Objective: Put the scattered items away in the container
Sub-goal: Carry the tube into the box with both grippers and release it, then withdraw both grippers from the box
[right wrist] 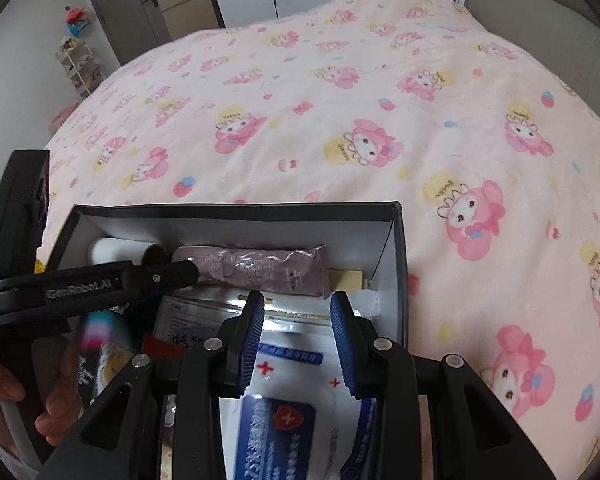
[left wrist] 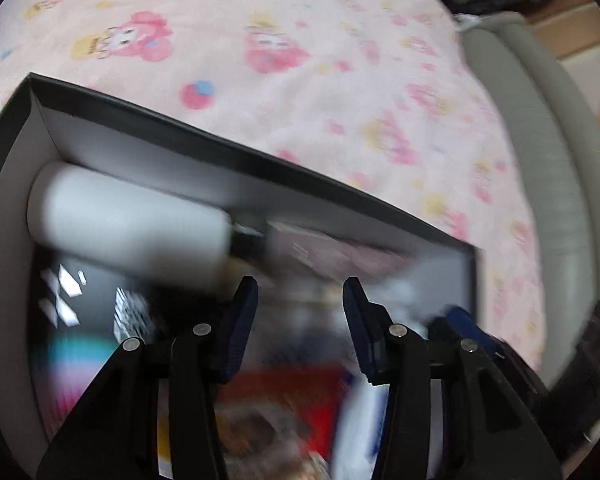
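Black cardboard box (right wrist: 396,248) on fleece blanket (right wrist: 340,120), contents blurred, half hidden; left gripper (left wrist: 300,300) parted, empty; right gripper (right wrist: 298,316) narrow, above glossy wipes pack (right wrist: 284,412), grip unclear.

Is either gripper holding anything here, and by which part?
Left gripper: nothing visible between its parted fingers. Right gripper: poised over the white wipes pack with a blue label; a grip cannot be told.

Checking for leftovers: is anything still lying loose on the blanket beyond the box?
No, the pink blanket beyond the box shows only its printed pattern.
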Demonstrator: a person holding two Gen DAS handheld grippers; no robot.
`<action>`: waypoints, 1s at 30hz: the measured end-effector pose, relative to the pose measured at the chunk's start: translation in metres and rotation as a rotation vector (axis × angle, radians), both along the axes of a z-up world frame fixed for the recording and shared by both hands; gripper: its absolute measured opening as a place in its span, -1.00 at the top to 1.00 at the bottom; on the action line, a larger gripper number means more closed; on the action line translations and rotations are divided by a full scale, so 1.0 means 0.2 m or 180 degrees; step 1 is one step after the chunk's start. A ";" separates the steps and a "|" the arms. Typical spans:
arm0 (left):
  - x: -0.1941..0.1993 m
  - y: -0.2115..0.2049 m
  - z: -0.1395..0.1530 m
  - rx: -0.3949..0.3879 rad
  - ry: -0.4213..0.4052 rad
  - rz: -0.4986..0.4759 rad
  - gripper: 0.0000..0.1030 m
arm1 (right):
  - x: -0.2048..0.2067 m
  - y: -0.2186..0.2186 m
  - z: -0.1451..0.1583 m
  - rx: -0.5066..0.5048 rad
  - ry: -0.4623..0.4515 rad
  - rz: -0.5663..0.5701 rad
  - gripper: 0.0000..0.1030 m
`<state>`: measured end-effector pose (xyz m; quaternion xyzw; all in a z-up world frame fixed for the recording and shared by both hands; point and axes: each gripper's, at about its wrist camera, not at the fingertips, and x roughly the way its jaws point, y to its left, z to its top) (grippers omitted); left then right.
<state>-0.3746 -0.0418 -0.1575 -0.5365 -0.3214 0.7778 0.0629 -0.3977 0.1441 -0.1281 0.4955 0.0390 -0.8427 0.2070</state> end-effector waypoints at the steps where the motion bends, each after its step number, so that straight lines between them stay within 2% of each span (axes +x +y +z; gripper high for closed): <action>1: 0.05 0.01 0.04 -0.0025 0.0058 -0.0065 0.14 | 0.03 0.00 0.02 -0.0016 0.0024 0.0016 0.41; 5: 0.30 0.09 0.30 -0.0336 0.0445 -0.0289 0.13 | 0.24 0.01 0.15 0.0023 0.0229 -0.0007 0.40; 9: 0.62 0.15 0.54 -0.0600 0.0917 -0.0393 0.07 | 0.49 0.01 0.32 -0.0006 0.0479 -0.0022 0.25; 14: 0.92 0.19 0.72 -0.0729 0.1177 -0.0408 0.05 | 0.84 0.01 0.51 -0.0148 0.0727 0.0020 0.11; 23: 1.33 0.16 0.81 -0.0942 0.1377 -0.0443 0.05 | 1.25 -0.05 0.58 -0.0100 0.0885 0.0104 0.11; 30: 1.55 0.03 0.78 -0.0938 0.1357 -0.0300 0.05 | 1.44 -0.14 0.54 -0.0202 0.0815 0.0196 0.11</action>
